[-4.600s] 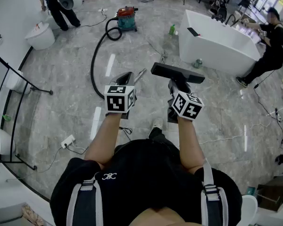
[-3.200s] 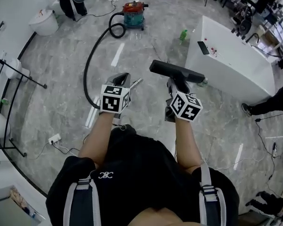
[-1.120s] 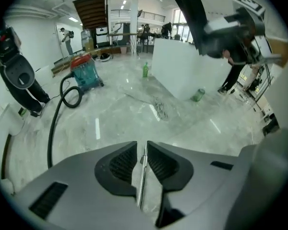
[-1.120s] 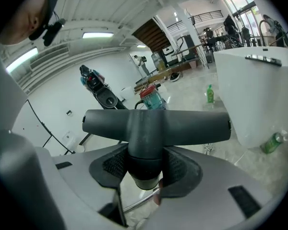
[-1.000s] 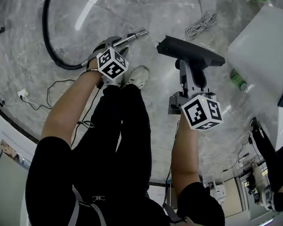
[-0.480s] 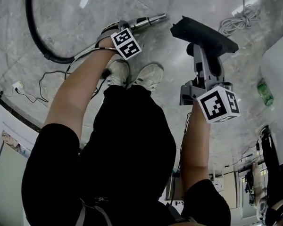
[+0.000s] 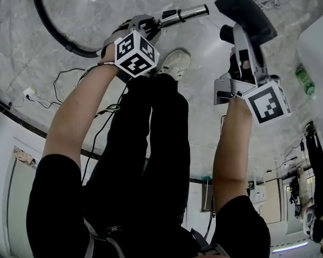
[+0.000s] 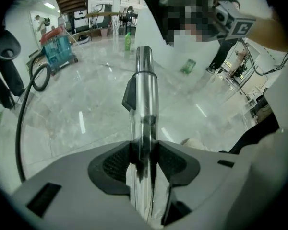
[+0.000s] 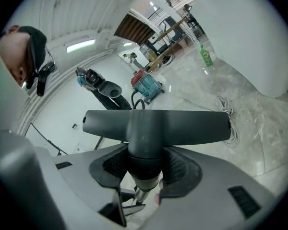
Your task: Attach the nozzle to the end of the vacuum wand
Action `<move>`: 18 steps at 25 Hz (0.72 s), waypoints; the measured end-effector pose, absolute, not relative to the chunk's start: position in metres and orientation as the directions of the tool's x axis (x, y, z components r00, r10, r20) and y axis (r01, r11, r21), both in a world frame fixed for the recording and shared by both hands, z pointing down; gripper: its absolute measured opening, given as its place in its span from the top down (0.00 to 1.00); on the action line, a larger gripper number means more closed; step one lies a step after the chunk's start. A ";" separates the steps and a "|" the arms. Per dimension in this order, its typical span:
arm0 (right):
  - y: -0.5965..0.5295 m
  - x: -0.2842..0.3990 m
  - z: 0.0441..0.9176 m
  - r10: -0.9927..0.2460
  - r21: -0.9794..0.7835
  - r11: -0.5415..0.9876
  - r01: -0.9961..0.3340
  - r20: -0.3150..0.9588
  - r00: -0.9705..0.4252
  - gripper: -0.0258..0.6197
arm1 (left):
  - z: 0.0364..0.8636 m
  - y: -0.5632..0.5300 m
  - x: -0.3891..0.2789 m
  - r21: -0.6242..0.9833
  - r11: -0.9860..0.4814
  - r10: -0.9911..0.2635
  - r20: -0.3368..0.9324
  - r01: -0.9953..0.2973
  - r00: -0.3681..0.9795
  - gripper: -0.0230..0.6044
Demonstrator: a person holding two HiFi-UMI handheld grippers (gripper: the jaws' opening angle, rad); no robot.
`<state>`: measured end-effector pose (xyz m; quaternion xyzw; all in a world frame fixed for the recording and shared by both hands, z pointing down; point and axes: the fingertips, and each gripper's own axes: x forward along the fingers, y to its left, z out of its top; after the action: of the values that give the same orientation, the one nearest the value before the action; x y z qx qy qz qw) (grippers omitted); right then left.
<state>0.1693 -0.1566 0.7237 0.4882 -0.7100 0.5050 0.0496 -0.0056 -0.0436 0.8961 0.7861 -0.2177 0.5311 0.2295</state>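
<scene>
In the head view the chrome vacuum wand [image 7: 185, 14] points right, and my left gripper [image 7: 145, 27] grips it behind its black collar. The left gripper view has the wand [image 8: 145, 90] running up between the pads of the left gripper [image 8: 143, 159], whose jaws are closing on it. My right gripper [image 7: 242, 58] is shut on the neck of the dark floor nozzle [image 7: 245, 12]. The nozzle [image 9: 156, 123] lies crosswise above the right gripper [image 9: 145, 169]. A small gap separates the wand's open end from the nozzle.
The black hose [image 7: 48, 23] curves off to the left over the marble floor. The person's shoe [image 7: 175, 63] is below the wand. A white tub [image 7: 320, 42] and a green bottle [image 7: 305, 82] lie at the right. The vacuum canister [image 8: 57, 49] stands far off.
The view has tipped further down over the person's legs. Both grippers have sunk toward the floor, still holding the wand and the nozzle. The nozzle has rolled somewhat.
</scene>
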 end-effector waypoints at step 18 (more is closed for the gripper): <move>-0.139 0.103 0.592 -0.333 -0.802 0.333 -0.496 0.392 -0.858 0.66 | 0.739 -0.013 0.015 0.160 -0.854 -0.136 0.849 -0.494 0.511 0.70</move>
<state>0.1033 -0.1394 0.5920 0.2551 -0.8126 0.5182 0.0783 0.0148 -0.0128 0.7390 0.8471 -0.1861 0.4580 0.1952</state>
